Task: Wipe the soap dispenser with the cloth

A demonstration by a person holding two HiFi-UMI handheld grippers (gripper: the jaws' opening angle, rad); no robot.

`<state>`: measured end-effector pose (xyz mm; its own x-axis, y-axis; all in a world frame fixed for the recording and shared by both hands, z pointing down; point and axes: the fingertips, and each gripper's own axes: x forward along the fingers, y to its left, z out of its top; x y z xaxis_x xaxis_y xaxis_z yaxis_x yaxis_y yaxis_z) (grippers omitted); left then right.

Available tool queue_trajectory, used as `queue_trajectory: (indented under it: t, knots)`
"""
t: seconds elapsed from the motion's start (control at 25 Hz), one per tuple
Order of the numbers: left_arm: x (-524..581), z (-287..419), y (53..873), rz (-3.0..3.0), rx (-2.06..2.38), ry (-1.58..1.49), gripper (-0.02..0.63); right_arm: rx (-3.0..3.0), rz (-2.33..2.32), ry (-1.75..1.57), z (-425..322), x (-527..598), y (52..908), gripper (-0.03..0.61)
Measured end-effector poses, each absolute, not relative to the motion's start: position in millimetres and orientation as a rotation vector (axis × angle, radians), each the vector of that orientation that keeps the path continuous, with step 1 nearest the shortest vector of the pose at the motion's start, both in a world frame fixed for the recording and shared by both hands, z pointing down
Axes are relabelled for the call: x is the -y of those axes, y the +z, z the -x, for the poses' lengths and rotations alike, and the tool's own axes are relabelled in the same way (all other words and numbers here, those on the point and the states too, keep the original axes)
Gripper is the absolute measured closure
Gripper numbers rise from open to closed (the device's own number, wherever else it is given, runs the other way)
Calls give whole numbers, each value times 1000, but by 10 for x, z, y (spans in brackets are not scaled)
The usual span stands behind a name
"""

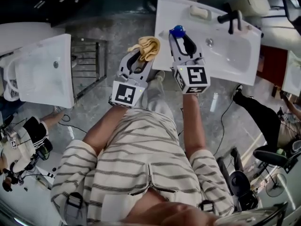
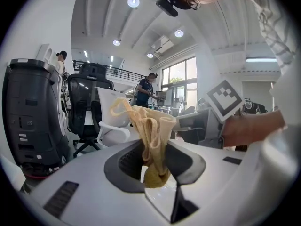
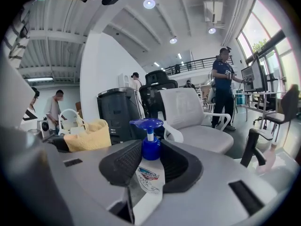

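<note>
My right gripper [image 1: 181, 37] is shut on a white soap dispenser [image 3: 149, 178] with a blue pump top [image 1: 177, 30], held upright above the left edge of a white washbasin [image 1: 164, 13]. In the right gripper view the bottle stands between the dark pads with its pump [image 3: 149, 126] pointing left. To its left, my left gripper [image 1: 139, 55] is shut on a bunched yellow cloth [image 1: 147, 46]. The cloth [image 2: 151, 135] sticks up from the jaws in the left gripper view. Cloth and bottle hang close together but apart.
The washbasin has a black tap [image 1: 230, 19] and a bar of soap [image 1: 199, 12] at its back rim. A second white basin [image 1: 44, 69] lies to the left beside a metal grate [image 1: 87, 62]. People and office chairs stand around.
</note>
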<state>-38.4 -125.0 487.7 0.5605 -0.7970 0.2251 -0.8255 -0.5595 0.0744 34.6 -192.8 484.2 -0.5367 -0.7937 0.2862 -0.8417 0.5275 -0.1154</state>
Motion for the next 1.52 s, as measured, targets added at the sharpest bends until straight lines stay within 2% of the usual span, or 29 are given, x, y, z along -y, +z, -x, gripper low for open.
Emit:
queue_trajectory:
  t: [0.72, 1.52]
  knots:
    - [949, 179, 4385, -2659, 1313, 217, 499, 2622, -1408, 284, -336, 1456, 3835, 454]
    - [845, -112, 4013, -2821, 1193, 172, 499, 2585, -1510, 190, -430, 1264, 3405, 453]
